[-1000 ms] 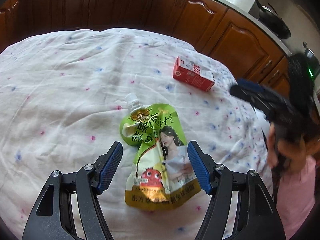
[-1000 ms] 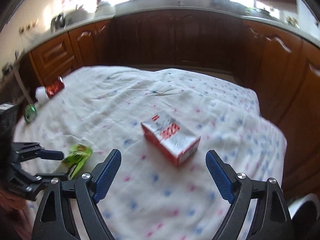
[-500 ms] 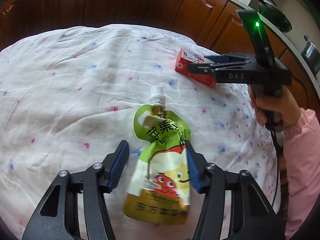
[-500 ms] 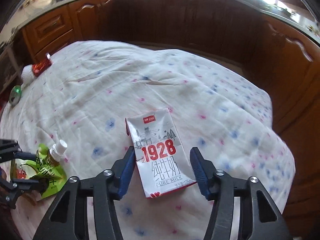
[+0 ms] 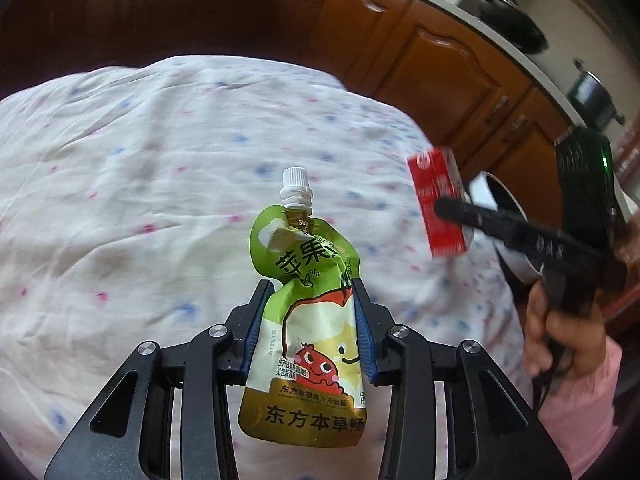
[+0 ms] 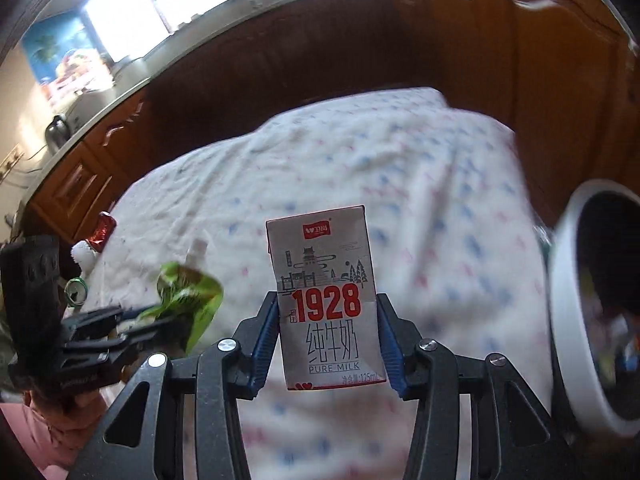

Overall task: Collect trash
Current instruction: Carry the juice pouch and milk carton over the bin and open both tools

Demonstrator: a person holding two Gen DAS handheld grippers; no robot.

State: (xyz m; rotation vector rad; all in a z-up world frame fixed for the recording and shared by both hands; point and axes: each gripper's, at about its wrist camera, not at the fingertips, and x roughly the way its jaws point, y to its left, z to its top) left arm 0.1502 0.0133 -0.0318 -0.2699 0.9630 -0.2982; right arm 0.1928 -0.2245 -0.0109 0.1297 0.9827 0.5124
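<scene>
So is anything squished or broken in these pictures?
Yes, the green juice pouch in the left gripper is crumpled and twisted just under its white cap; the jaws are closing on it. The milk carton in the right gripper looks undented. Nothing looks spilled on the spotted cloth.

Left hand-held gripper (image 5: pixel 310 320) and right hand-held gripper (image 6: pixel 328 332) point downward, jaws closing, each pressing on a held item.

Daylight glares through the window (image 6: pixel 160 12) — right view motion-blurred, fisheye edges dark.
</scene>
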